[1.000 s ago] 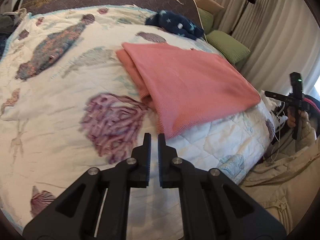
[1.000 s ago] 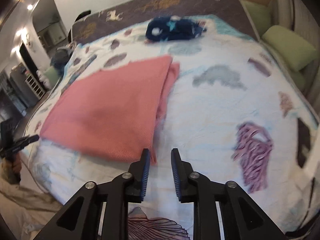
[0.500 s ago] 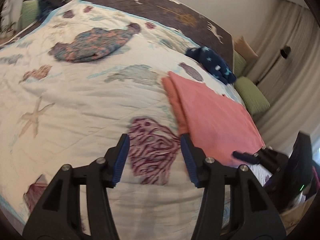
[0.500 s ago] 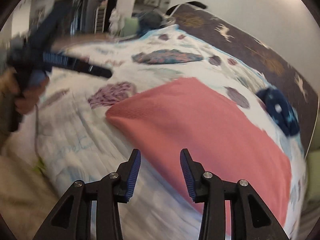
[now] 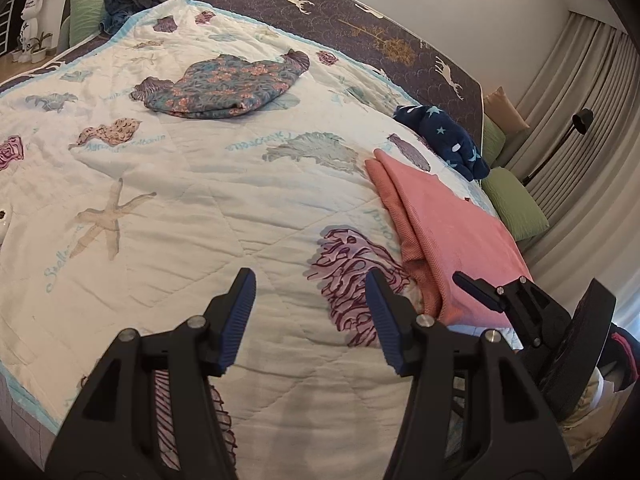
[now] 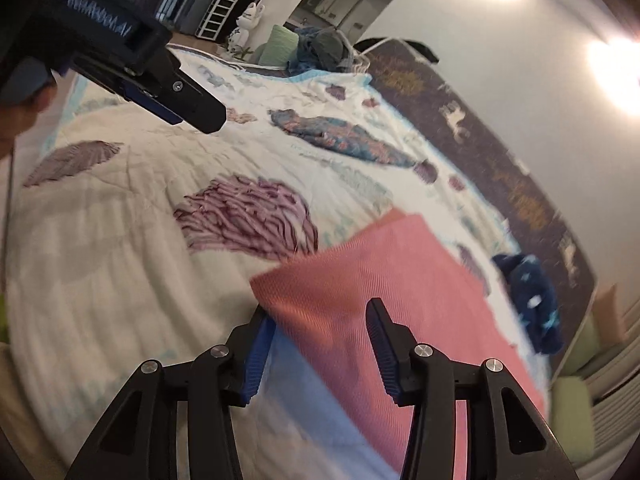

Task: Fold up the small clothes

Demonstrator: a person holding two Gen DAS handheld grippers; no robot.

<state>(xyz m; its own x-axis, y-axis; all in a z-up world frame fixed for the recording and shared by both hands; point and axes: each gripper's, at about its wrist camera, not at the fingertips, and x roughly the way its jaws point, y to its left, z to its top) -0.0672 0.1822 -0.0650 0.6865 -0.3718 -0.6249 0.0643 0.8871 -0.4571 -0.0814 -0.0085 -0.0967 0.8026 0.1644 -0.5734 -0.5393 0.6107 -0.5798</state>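
Left gripper [image 5: 310,306] hovered over the white sea-print quilt [image 5: 192,208], jaws apart after just opening, nothing between them, only quilt and the purple coral print [image 5: 352,276] below. Right gripper [image 6: 320,336] also stood with jaws apart, just opened wider; the near corner of the pink folded cloth [image 6: 404,292] lay between its fingers, left pad at the cloth's edge, right pad clear of it, no clamp visible. That view was motion-blurred.

In the left wrist view the pink folded cloth [image 5: 448,236] lay flat at about 3 o'clock, on the quilt's right side, doubled edge facing the coral print and just beside it. The right gripper's fingers [image 5: 478,292] showed at 4 o'clock over the cloth's near end. Floral blue-pink garment [image 5: 224,88] sat bunched at 11 o'clock, well apart from the pink one. Navy star-print garment [image 5: 444,136] lay crumpled at 2 o'clock, just past the pink cloth's far end. Green pillow [image 5: 516,208] beyond the bed edge at 3 o'clock. Dark deer-print cover [image 5: 360,20] ran along the top, at 12 to 1 o'clock.
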